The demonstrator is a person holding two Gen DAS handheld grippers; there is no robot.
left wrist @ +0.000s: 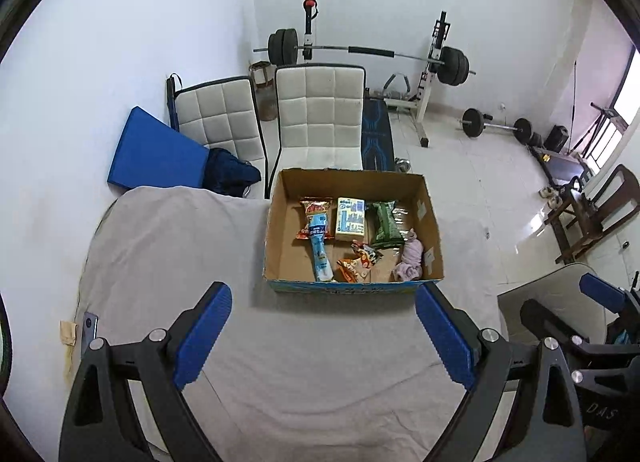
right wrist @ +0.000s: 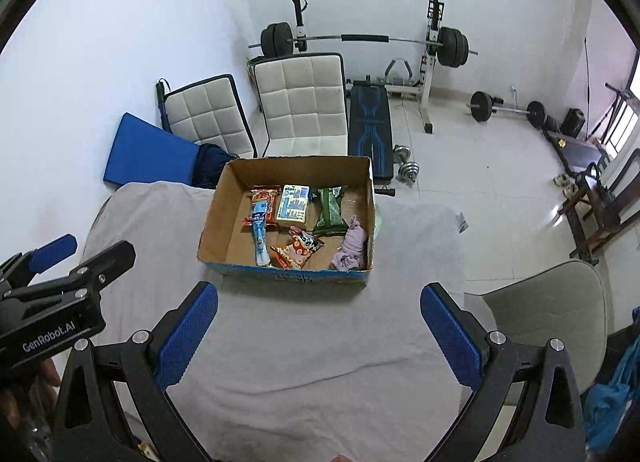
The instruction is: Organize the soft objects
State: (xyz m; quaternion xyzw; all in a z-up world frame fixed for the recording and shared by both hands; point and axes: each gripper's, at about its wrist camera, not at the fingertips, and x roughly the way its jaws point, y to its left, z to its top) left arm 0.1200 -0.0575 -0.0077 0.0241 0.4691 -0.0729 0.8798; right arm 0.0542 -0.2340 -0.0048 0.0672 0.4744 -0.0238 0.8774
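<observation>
1. Covering the table, a grey cloth (left wrist: pixel 168 254) runs from the near edge out to 12 o'clock, where its far edge rounds off just short of two white quilted chairs (left wrist: pixel 320 114). A broad stretch of bare cloth lies between the grippers and the box, and more lies at 9 o'clock of the box.
2. Sitting on the cloth at 12 o'clock from both grippers is an open cardboard box (left wrist: pixel 434 230). In the left wrist view its right wall stands near the cloth's right-hand edge; in the right wrist view a strip of cloth shows beyond that wall.
3. Inside the box, along the far side, lie a red snack bag (right wrist: pixel 267 202), a pale yellow pack (right wrist: pixel 295 209) and a green pack (right wrist: pixel 330 212), side by side. A blue tube (right wrist: pixel 260 240) lies across the red bag and points toward the near wall. An orange cartoon packet (right wrist: pixel 298 252) rests near the front, and a crumpled pink cloth (right wrist: pixel 352 246) sits against the right wall.
4. The left gripper (left wrist: pixel 323 334) hangs over the near cloth with fingers spread wide, nothing between the blue pads (left wrist: pixel 204 338).
5. The right gripper (right wrist: pixel 320 332) is likewise wide apart and empty, at 3 o'clock of the left one.
6. A grey chair (right wrist: pixel 560 302) stands at 3 o'clock, close beside the table edge.
7. A phone (left wrist: pixel 89 328) lies at the cloth's left edge, at 9 o'clock.
</observation>
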